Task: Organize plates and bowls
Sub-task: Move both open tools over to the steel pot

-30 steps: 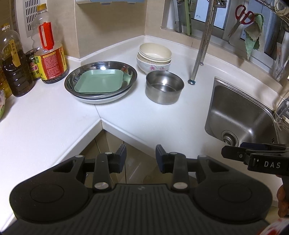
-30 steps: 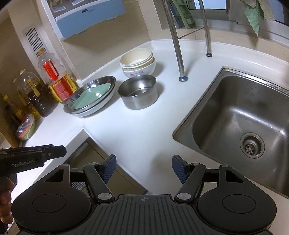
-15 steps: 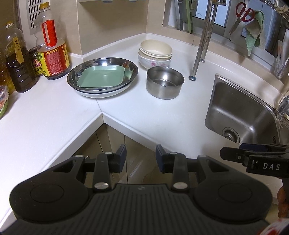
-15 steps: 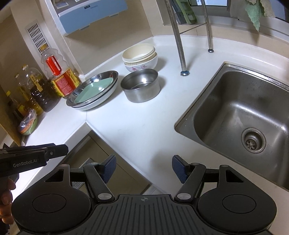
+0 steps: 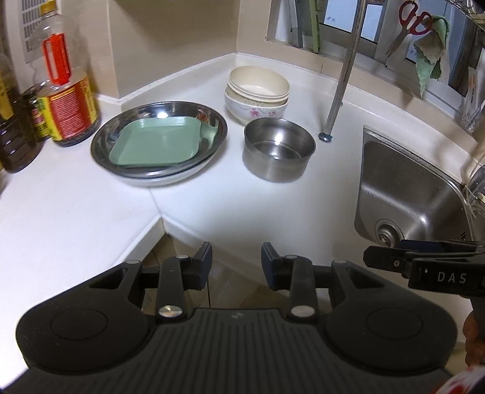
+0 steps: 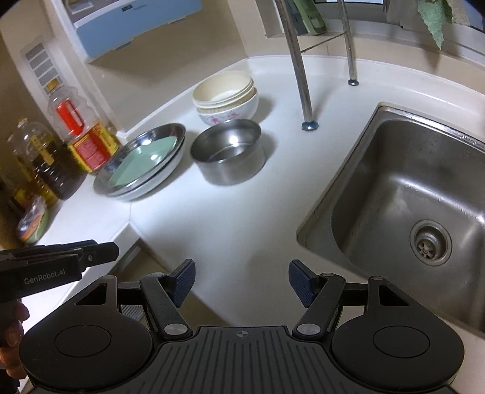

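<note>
A green square plate [image 5: 156,142] lies in a shallow steel dish [image 5: 212,119] stacked on a white plate, at the counter's corner; the plate also shows in the right wrist view [image 6: 142,165]. A steel bowl [image 5: 277,150] [image 6: 229,151] stands to their right. Stacked cream bowls [image 5: 257,91] [image 6: 225,97] sit behind it in a flowered bowl. My left gripper [image 5: 236,265] is open and empty, off the counter's front edge. My right gripper [image 6: 241,280] is open wider and empty, above the counter's front edge by the sink.
Oil bottles [image 5: 65,88] stand left of the dishes. A steel sink [image 6: 409,212] lies at the right. Steel rack legs [image 5: 341,88] stand on the counter behind the bowl. Scissors [image 5: 407,22] and a green cloth [image 5: 430,57] hang by the window.
Both grippers have moved forward toward the dishes, which look larger now. Neither gripper's opening has changed.
</note>
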`<state>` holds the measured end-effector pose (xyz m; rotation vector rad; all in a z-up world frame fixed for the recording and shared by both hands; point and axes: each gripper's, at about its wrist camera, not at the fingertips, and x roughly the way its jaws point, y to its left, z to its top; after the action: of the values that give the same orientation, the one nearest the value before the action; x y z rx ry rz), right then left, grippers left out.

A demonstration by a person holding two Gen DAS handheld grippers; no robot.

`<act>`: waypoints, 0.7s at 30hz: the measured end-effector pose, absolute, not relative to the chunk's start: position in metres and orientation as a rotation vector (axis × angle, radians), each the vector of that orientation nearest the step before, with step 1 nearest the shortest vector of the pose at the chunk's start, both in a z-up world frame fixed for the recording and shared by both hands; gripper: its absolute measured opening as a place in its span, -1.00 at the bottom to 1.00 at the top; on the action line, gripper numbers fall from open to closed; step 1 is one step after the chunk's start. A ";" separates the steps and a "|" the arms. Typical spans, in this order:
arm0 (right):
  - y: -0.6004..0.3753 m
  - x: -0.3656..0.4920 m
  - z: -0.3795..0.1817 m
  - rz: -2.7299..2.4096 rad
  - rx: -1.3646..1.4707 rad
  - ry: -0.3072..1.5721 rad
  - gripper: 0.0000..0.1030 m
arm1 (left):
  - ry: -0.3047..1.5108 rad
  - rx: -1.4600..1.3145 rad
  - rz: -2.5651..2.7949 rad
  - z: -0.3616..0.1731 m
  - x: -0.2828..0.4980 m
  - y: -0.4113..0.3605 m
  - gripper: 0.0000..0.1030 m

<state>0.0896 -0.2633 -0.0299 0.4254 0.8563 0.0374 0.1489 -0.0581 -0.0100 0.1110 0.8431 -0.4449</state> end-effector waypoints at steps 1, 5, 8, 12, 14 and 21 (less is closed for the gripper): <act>-0.264 0.095 -0.031 0.032 0.427 0.856 0.32 | 0.845 0.109 -0.454 -0.011 0.155 -0.060 -0.37; -0.267 0.114 -0.033 0.011 0.440 0.858 0.32 | 0.847 0.104 -0.479 -0.014 0.178 -0.065 -0.36; -0.270 0.127 -0.037 -0.002 0.452 0.857 0.32 | 0.849 0.100 -0.503 -0.016 0.194 -0.070 -0.36; -0.274 0.142 -0.041 -0.020 0.466 0.857 0.32 | 0.847 0.106 -0.531 -0.019 0.212 -0.078 -0.36; -0.277 0.149 -0.045 -0.030 0.477 0.858 0.32 | 0.844 0.107 -0.544 -0.020 0.220 -0.081 -0.37; -0.286 0.169 -0.052 -0.058 0.494 0.836 0.32 | 0.840 0.101 -0.577 -0.024 0.245 -0.095 -0.37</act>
<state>0.1686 -0.2856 -0.0524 0.4940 0.8359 -0.0581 0.2447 -0.0954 -0.0244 0.1009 0.8404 -0.5765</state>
